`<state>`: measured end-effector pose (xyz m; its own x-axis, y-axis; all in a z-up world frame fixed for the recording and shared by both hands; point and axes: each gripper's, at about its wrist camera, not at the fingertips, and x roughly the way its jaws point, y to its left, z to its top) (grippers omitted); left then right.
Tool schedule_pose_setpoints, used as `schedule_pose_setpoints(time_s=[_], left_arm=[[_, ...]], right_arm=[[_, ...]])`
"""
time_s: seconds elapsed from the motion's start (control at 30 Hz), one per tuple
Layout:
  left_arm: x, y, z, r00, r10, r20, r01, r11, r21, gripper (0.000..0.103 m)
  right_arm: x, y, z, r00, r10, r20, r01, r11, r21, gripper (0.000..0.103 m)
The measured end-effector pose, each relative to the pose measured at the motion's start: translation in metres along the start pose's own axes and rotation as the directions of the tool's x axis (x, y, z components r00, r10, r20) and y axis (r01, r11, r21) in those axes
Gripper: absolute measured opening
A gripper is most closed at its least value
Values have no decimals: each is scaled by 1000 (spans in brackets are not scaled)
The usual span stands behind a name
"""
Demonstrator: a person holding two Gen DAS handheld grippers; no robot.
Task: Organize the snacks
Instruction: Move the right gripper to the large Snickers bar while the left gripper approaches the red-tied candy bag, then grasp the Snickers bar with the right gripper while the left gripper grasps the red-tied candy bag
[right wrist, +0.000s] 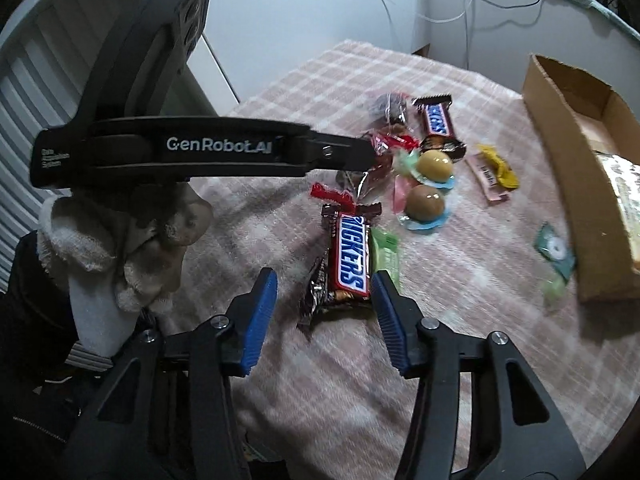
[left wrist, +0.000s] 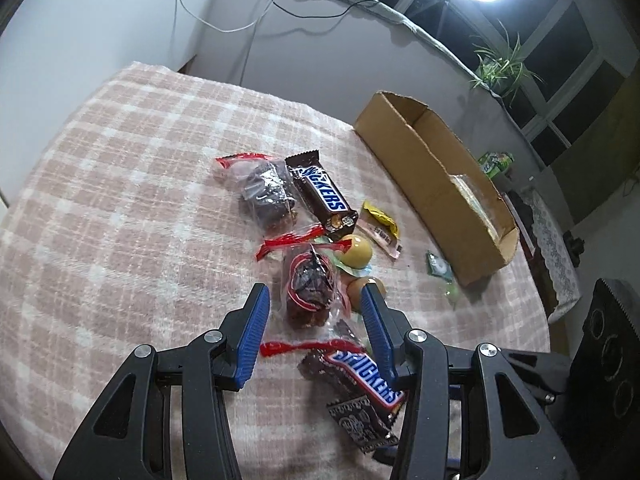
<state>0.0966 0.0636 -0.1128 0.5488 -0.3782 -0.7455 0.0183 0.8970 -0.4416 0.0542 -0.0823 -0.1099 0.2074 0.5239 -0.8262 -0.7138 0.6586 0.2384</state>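
Snacks spread on a pink checked worktop (left wrist: 120,200), beside a long cardboard box (left wrist: 424,184).

Left gripper (left wrist: 314,296) part open around a clear bag of dark treats (left wrist: 310,292), blue pads not touching it. Right gripper (right wrist: 324,280) part open too, around the near Snickers bar (right wrist: 352,256), one pad just beside the wrapper, no squeeze seen. Second Snickers bar (left wrist: 322,194) farther back, next to another bag. Two round gold sweets (right wrist: 434,164) near the middle. Gloved hand (right wrist: 132,240) under the left gripper.
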Motion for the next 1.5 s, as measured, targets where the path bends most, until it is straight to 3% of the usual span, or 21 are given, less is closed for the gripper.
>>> schedule_pose_setpoints(time_s=[0.13, 0.47, 0.57, 0.73, 0.83, 0.93, 1.23, 1.37, 1.5], left_arm=[[6, 4, 3, 1000, -5, -6, 5, 1000, -9, 46], [11, 7, 7, 1000, -4, -5, 4, 1000, -8, 46], [11, 9, 6, 1000, 0, -8, -1, 1000, -6, 45], [14, 9, 5, 1000, -5, -14, 5, 1000, 1, 44], [17, 8, 6, 1000, -7, -14, 7, 1000, 2, 44], [20, 4, 6, 1000, -2, -17, 2, 1000, 16, 33], [18, 5, 3, 1000, 6, 4, -6, 999, 31, 30], [13, 9, 2, 1000, 5, 11, -5, 1000, 23, 30], [10, 9, 0, 1000, 7, 18, -7, 1000, 19, 30]], right_arm=[[12, -5, 3, 1000, -25, -19, 25, 999, 26, 51], [20, -38, 21, 997, 79, -18, -74, 973, 217, 50], [24, -36, 27, 998, 44, -34, -36, 979, 199, 38], [34, -7, 28, 995, -81, -65, 84, 996, 31, 38], [39, 0, 22, 991, -105, -79, 105, 994, -12, 38], [39, 2, 19, 989, -131, -65, 129, 991, -29, 36], [32, -27, 19, 999, 2, -52, 4, 993, 121, 32], [26, -46, 11, 995, 101, -25, -92, 967, 238, 32], [22, -52, 6, 992, 127, -11, -120, 954, 274, 32]])
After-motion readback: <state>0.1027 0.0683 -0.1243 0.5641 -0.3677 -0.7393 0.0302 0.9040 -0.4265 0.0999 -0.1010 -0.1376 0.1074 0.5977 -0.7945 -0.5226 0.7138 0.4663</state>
